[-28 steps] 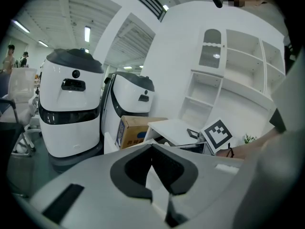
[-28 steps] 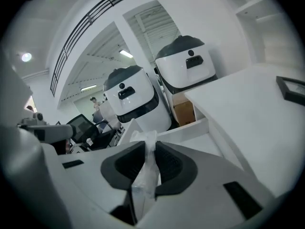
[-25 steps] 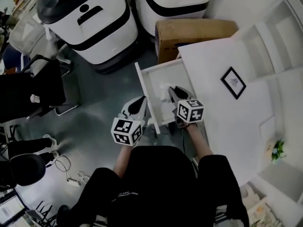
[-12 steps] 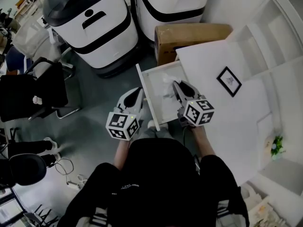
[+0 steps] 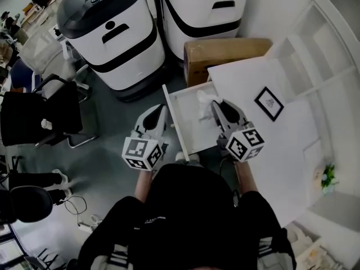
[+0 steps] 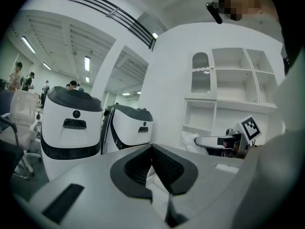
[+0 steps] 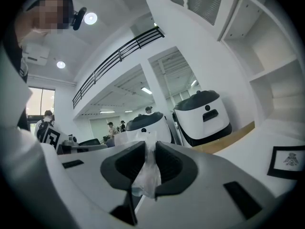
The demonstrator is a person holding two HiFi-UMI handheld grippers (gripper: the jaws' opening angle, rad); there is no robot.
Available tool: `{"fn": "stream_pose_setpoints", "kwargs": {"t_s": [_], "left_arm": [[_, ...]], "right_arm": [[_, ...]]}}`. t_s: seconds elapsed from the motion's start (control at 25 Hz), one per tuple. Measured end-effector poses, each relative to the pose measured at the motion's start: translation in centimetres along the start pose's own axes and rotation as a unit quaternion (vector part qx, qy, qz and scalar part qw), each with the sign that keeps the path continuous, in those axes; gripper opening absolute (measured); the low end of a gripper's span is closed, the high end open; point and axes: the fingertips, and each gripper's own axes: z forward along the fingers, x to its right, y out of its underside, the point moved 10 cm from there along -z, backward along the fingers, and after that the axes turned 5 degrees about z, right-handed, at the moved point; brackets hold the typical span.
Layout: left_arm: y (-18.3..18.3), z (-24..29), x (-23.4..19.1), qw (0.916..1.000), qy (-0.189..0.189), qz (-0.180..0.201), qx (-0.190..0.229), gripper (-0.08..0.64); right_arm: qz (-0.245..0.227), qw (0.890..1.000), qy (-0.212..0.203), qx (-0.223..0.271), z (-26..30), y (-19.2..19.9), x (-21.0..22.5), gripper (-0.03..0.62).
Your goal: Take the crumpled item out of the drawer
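Observation:
The white drawer [image 5: 190, 129] stands pulled open from the white desk. My right gripper [image 5: 216, 107] is over the drawer's far end, shut on the crumpled white item [image 5: 203, 101], which hangs off its tips. In the right gripper view the thin, crinkled item [image 7: 147, 175] is pinched between the dark pads of the right gripper [image 7: 150, 144]. My left gripper [image 5: 157, 112] hovers over the floor just left of the drawer front. In its own view the left gripper [image 6: 152, 145] has its tips meeting on nothing, and the right gripper [image 6: 224, 141] and the item [image 6: 191, 140] show off to the right.
Two large white-and-black machines [image 5: 112, 32] [image 5: 205, 4] and a cardboard box [image 5: 225, 52] stand beyond the drawer. A framed picture [image 5: 269, 103] lies on the desk top [image 5: 275, 151]. White shelves [image 5: 326, 55] are at the right, black chairs [image 5: 34, 111] at the left.
Both grippers have come up toward the head camera. The right one has lifted the crumpled item up from the drawer's inside; its marker cube has shifted right.

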Motion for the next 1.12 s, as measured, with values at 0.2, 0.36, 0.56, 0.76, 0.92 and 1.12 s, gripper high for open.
{"fn": "stream_pose_setpoints", "kwargs": {"t_s": [0.2,0.36,0.56,0.76,0.92,1.12], "left_arm": [[-1.1,-0.2,0.0,0.9998,-0.004,0.007,0.016,-0.003],[-1.8,-0.3,0.1,0.9995,-0.006,0.015,0.027,-0.002],[-2.1,-0.5,0.1,0.9991,-0.011,0.022,0.034,-0.002],[-2.6,-0.5,0.0,0.9987,-0.019,0.03,0.037,-0.002],[-2.6,-0.6,-0.3,0.9984,-0.025,0.033,0.037,-0.002],[-2.6,-0.9,-0.7,0.9982,-0.03,0.036,0.037,-0.002]], "right_arm": [[-0.004,0.999,-0.007,0.036,-1.1,-1.8,-0.3,0.058],[-0.016,0.998,-0.004,0.058,-1.7,-2.9,-0.3,0.058],[-0.025,0.997,0.002,0.069,-2.1,-3.0,-0.3,0.057],[-0.035,0.997,0.012,0.07,-2.2,-3.0,0.0,0.057],[-0.041,0.996,0.019,0.072,-2.2,-2.9,0.2,0.055],[-0.048,0.996,0.025,0.074,-2.3,-3.0,0.2,0.055]]}}
